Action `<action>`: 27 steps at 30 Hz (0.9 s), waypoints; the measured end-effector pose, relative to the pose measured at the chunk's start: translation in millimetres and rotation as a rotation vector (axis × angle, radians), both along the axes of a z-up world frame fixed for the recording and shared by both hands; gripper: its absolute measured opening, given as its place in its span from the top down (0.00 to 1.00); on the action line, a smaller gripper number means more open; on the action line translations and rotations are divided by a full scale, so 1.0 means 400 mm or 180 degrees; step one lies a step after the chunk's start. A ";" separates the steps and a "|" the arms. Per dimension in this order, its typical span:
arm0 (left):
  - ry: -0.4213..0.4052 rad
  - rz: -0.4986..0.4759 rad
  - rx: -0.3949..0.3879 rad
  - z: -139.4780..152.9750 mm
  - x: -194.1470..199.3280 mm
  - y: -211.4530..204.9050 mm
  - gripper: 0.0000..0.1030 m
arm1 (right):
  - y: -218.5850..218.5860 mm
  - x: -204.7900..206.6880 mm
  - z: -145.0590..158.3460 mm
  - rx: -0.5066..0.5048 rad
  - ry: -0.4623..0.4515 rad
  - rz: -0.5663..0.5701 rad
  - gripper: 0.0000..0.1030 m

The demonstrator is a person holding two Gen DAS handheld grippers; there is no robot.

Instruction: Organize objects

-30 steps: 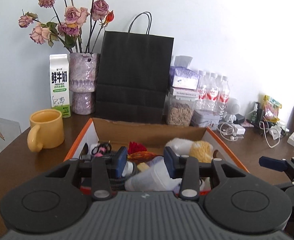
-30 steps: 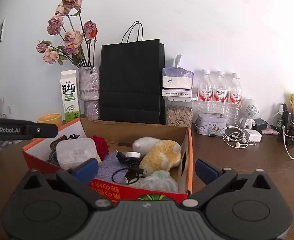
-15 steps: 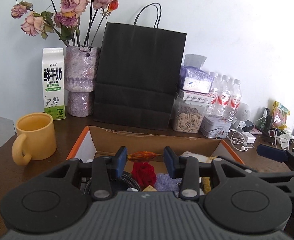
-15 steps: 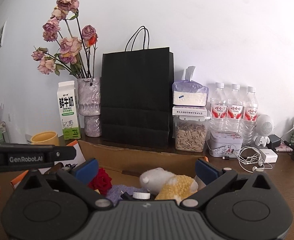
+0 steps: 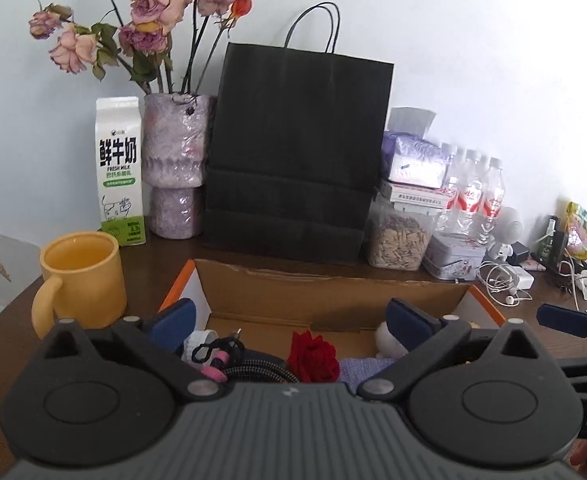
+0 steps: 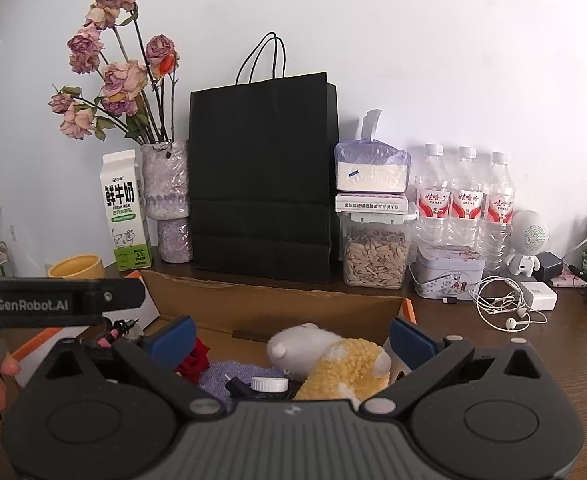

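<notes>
An orange-edged cardboard box (image 5: 325, 292) sits in front of me, holding a red fabric rose (image 5: 313, 356), a braided cable with a pink clip (image 5: 229, 364), a purple cloth and a white and yellow plush toy (image 6: 333, 356). My left gripper (image 5: 291, 322) is open and empty above the box's near side. My right gripper (image 6: 291, 338) is open and empty above the plush toy and a small white-capped bottle (image 6: 269, 385). The left gripper's body (image 6: 57, 300) shows at the left of the right wrist view.
Behind the box stand a black paper bag (image 5: 297, 152), a milk carton (image 5: 119, 172), a vase of dried roses (image 5: 175, 168), a seed jar (image 5: 399, 236), water bottles (image 6: 465, 200) and a tin (image 6: 449, 272). A yellow mug (image 5: 81, 276) is left; earphones and chargers (image 6: 509, 304) right.
My left gripper was nearly shut around a small orange-red object, rose out of the box and has now opened wide with nothing in it. My right gripper rose too and stayed open.
</notes>
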State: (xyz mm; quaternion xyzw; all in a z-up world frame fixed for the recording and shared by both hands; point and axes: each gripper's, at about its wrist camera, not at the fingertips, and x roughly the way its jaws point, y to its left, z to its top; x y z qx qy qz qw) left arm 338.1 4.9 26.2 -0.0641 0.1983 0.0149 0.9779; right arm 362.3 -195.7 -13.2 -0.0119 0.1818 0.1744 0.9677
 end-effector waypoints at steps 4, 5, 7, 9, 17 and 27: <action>-0.0041 0.0020 0.0026 0.007 -0.010 -0.002 0.00 | -0.001 -0.005 0.003 -0.0013 -0.0011 0.0002 0.00; -0.0046 0.0018 0.0047 0.009 -0.014 -0.004 0.00 | 0.000 -0.009 0.005 -0.0021 -0.0018 0.0002 0.00; -0.0064 0.0008 0.0061 0.014 -0.026 -0.006 0.00 | 0.001 -0.020 0.009 -0.0035 -0.0039 0.0004 0.00; -0.0093 0.0001 0.0061 0.020 -0.043 -0.005 0.00 | 0.001 -0.033 0.015 -0.0043 -0.0054 0.0002 0.00; -0.0139 -0.0046 0.0162 0.037 -0.158 0.006 0.00 | -0.008 -0.127 0.031 -0.0056 -0.0032 0.0002 0.00; 0.0171 -0.0113 0.0313 0.003 -0.327 0.031 0.00 | -0.036 -0.295 0.014 -0.0039 0.0188 0.0009 0.00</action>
